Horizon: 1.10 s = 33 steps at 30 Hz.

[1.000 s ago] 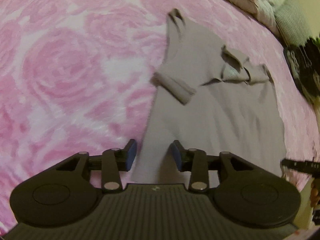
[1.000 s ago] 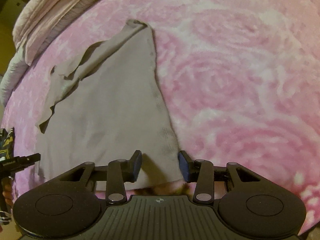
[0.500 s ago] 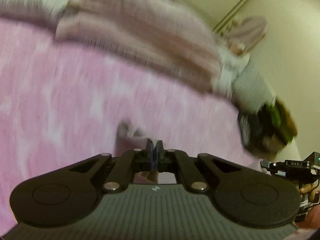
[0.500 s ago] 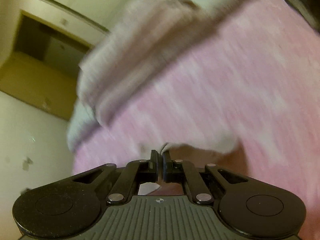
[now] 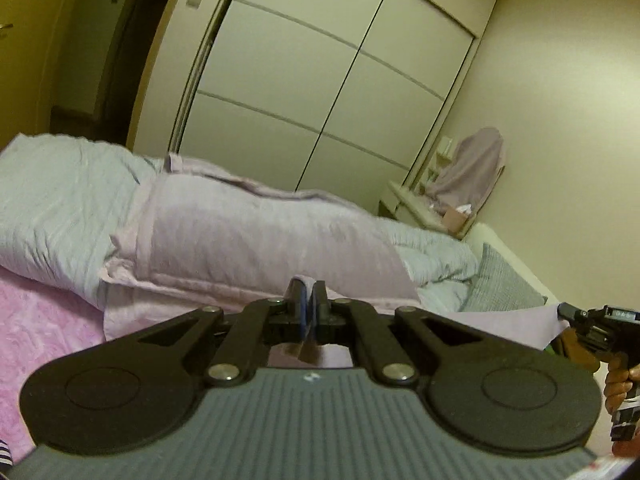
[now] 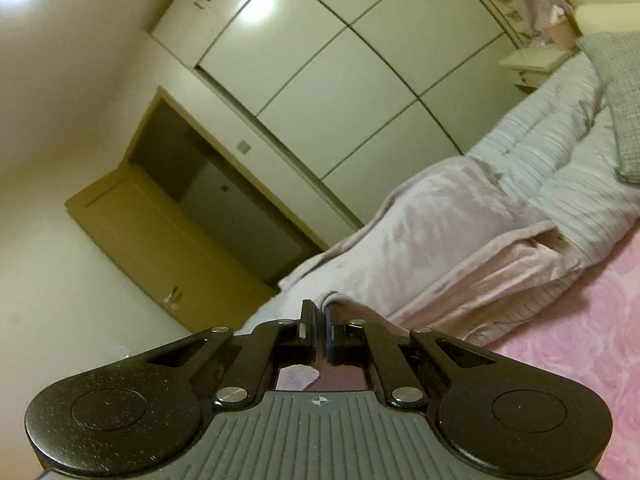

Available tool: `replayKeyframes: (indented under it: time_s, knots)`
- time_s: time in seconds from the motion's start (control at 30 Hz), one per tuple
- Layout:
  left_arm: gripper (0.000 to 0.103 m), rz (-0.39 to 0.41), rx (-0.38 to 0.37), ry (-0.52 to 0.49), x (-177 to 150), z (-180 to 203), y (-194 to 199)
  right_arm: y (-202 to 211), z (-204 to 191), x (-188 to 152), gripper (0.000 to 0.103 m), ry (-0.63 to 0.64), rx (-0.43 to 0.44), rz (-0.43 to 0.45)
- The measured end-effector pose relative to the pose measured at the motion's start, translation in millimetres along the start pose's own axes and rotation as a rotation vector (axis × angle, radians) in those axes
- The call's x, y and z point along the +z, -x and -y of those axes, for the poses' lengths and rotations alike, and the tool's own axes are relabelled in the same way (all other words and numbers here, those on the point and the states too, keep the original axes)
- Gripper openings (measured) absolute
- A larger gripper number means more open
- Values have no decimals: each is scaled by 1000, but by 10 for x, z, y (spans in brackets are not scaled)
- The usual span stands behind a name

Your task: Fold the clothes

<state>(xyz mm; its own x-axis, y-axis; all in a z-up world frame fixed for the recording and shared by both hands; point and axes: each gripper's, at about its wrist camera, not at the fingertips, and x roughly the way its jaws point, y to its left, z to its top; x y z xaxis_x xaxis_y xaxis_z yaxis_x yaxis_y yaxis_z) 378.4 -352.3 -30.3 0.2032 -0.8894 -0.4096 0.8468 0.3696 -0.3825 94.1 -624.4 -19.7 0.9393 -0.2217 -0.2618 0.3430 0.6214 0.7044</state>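
Observation:
The grey shirt shows only as small bits. In the left wrist view my left gripper (image 5: 307, 292) is shut on a fold of the shirt (image 5: 303, 280), which pokes out above the fingertips and hangs below them. A taut stretch of the cloth runs off to the right, toward the other gripper (image 5: 592, 320) and the hand holding it (image 5: 618, 376). In the right wrist view my right gripper (image 6: 318, 312) is shut on another edge of the shirt (image 6: 340, 299), with a scrap showing under the fingers. Both grippers are raised and level, and most of the shirt is hidden below them.
A pink rose-patterned blanket (image 5: 36, 320) covers the bed. Folded lilac and pale striped bedding (image 5: 256, 232) is piled along its far side, with a grey pillow (image 5: 500, 280) at the right. Behind stand a white wardrobe (image 5: 320, 92), a bedside shelf (image 5: 420, 204) and a doorway (image 6: 224, 216).
Both grippers went from open over the flat shirt's lower corners to shut on the cloth. They then lifted, and the views swung up from the bed to the room.

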Motion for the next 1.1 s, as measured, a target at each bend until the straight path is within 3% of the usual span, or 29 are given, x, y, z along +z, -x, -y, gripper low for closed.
replayKeyframes:
  time_s: [0.13,0.23,0.7,0.73,0.77,0.83,0.93,1.0,1.1]
  knots:
    - [0,18,-4,8,-233,-34,352,142,69,-251,0,18,-1,-49]
    - [0,-40,28,8,-668,-78,531,377,250,-688,0,6,-36,-135]
    - [0,-613,275,50,-3941,-570,426,930,2050,-3239,0,-79,-450,-683]
    - [0,-639,287,45,-4083,-567,435,985,2094,-3348,0,112,-472,-794]
    - [0,-658,302,33,-4221,-561,452,1036,2152,-3423,0,108,-485,-807]
    - [0,-697,322,30,-4365,-550,505,1111,2231,-3553,1,131,-534,-858]
    - [4,-757,367,-4,-4445,-573,536,1112,2288,-3644,11,141,-637,-946]
    - [4,-751,387,-22,-4378,-571,600,1088,2142,-3635,20,254,-668,-932]
    - [4,-677,404,-59,-4204,-474,662,986,1760,-3638,20,524,-681,-835]
